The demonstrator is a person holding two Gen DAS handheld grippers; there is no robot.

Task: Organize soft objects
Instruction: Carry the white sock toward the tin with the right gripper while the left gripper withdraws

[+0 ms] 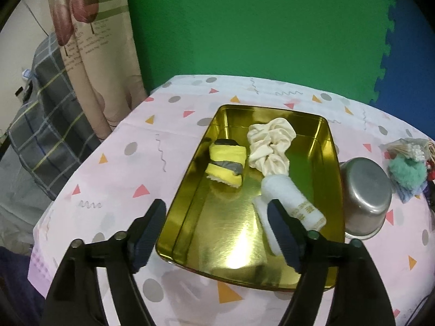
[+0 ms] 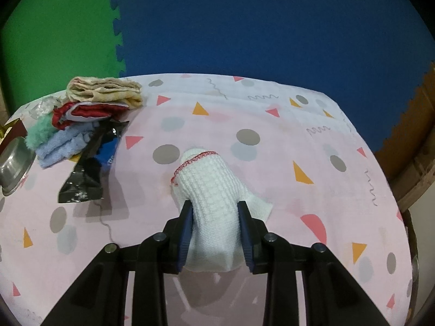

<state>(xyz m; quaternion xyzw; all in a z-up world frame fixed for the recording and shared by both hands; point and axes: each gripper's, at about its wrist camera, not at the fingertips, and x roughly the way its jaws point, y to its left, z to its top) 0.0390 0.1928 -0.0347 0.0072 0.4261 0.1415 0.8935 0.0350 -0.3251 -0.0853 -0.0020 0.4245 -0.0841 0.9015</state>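
Tongs are shown mid-task: the left gripper is spread empty over the gold tray, where three soft items are already laid, while the right gripper is clamped on a white knitted sock mid-tabletop, a cloth pile left at the far-left corner.

A steel bowl sits upturned on the patterned tablecloth; a black foil wrapper lies near the bowl; foam mats behind it.
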